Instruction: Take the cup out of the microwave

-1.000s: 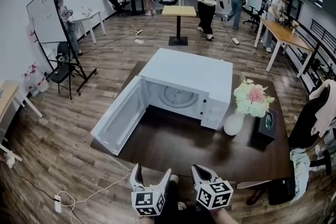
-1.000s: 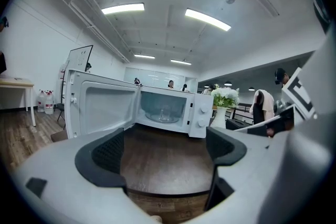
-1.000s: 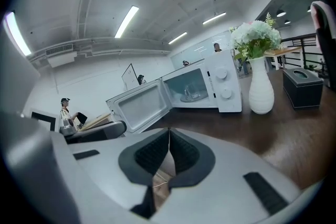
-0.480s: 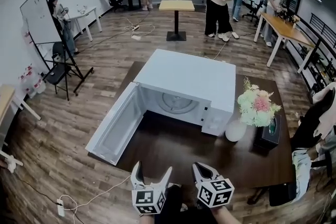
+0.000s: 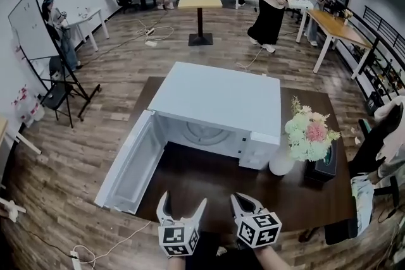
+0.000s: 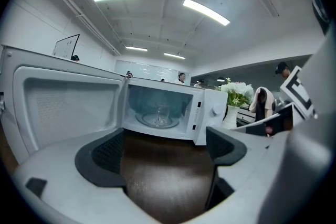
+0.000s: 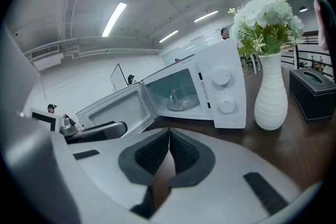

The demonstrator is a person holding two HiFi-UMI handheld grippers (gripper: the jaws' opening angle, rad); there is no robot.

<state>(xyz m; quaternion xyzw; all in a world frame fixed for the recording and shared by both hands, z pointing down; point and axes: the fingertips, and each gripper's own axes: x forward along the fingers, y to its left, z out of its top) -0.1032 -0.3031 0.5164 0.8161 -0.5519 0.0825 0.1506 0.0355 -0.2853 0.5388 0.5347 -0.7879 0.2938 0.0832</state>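
The white microwave (image 5: 218, 101) stands on a dark wooden table (image 5: 209, 183), its door (image 5: 126, 161) swung wide open to the left. A clear glass cup (image 6: 161, 114) sits upright on the turntable inside, and the right gripper view also catches the cup (image 7: 178, 97). In the head view I see only the turntable, not the cup. My left gripper (image 5: 183, 200) is open at the table's near edge, well short of the microwave, with nothing between its jaws. Beside it my right gripper (image 5: 239, 200) is shut and empty, its pads (image 7: 157, 150) pressed together.
A white vase of flowers (image 5: 283, 163) stands right of the microwave, close to its control panel (image 7: 223, 92). A black tissue box (image 5: 323, 164) lies beyond the vase. A chair draped with clothing (image 5: 380, 142) is at the right. People, desks and a whiteboard (image 5: 28, 25) stand far behind.
The head view has drawn a little nearer to the table and tilted, so the microwave sits lower in frame. Both grippers keep their places and states. People in the background have walked about.
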